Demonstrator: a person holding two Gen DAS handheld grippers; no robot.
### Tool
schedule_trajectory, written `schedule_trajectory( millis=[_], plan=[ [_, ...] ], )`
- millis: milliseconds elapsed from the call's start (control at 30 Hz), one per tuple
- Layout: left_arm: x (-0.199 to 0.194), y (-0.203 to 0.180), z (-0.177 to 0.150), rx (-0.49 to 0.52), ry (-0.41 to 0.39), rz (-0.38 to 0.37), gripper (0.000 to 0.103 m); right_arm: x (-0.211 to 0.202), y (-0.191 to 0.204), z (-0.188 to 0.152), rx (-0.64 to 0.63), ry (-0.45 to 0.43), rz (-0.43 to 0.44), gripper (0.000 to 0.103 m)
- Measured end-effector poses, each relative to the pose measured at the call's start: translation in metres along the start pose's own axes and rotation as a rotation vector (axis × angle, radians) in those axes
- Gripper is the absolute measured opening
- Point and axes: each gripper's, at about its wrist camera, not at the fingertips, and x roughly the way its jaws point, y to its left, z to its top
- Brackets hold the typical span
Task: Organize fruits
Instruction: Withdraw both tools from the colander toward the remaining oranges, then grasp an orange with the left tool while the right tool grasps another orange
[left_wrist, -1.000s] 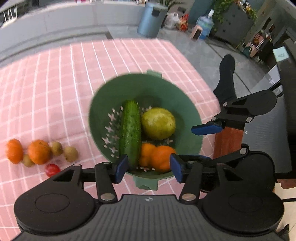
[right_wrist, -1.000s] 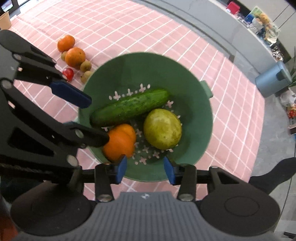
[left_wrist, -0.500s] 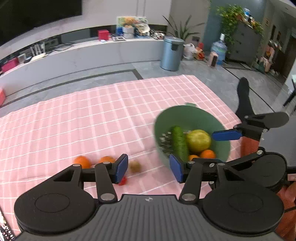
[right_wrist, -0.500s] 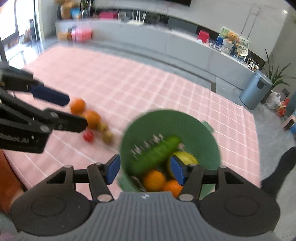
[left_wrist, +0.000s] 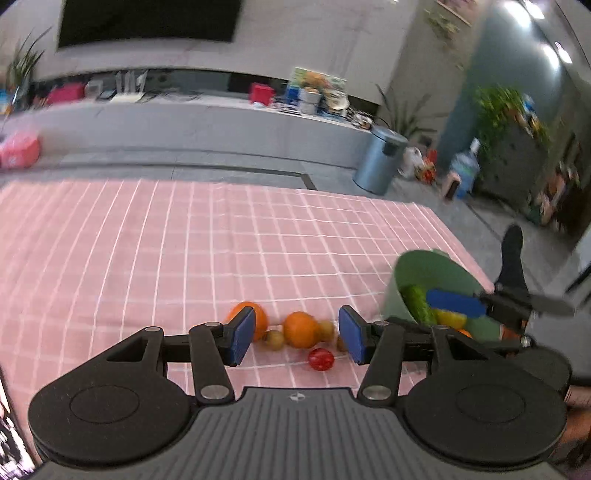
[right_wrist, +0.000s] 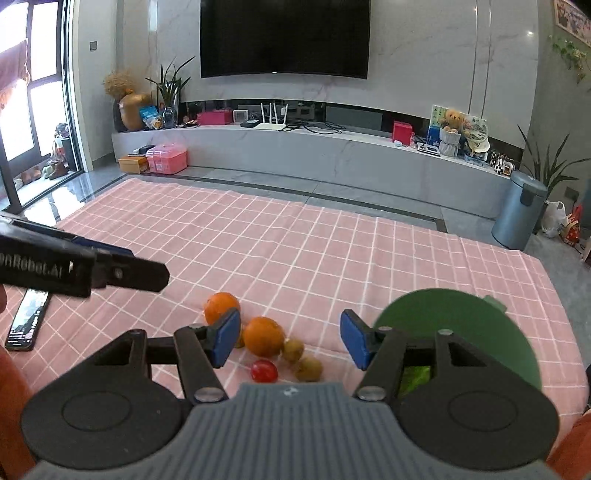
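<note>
The loose fruit sits on the pink checked surface just ahead of both grippers: two oranges (right_wrist: 263, 336), a few small brownish fruits (right_wrist: 309, 368) and a red cherry tomato (right_wrist: 264, 371), clustered close together. The green colander (right_wrist: 461, 325), which a second ago filled both views from above, now lies off to the right of each gripper, with a cucumber (left_wrist: 417, 302) and a yellow-green fruit (left_wrist: 448, 318) inside it. Both cameras have swung away from the colander and toward the loose pile, so the next pick probably comes from there, with the colander as the collecting place. The right gripper (right_wrist: 290, 341) has just been opening; its blue pads stand apart with nothing between them, framing the nearer orange and tomato beyond. The left gripper (left_wrist: 296, 336) is likewise parted and empty, unchanged in width, the second orange seen through its gap. Both point downward at a shallow slant over the near edge of the surface, the left view blurred.
</note>
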Motion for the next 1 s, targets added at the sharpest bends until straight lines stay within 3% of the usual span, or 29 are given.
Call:
schedule_trajectory(
  millis=[267,567,1000],
  plan=[
    [0.028,0.031,-0.020,-0.053,0.032,-0.007,0.061,0.034,0.018,-0.015,-0.009,0.023,-0.014,0.057],
    [0.061,0.047,-0.024,-0.074,0.085,-0.001,0.061,0.080,0.022,-0.016,-0.109,0.100,0.022,0.047],
    [0.099,0.060,-0.025,-0.147,0.092,-0.021,0.061,0.121,0.011,-0.018,-0.025,0.137,0.068,0.045]
  ],
)
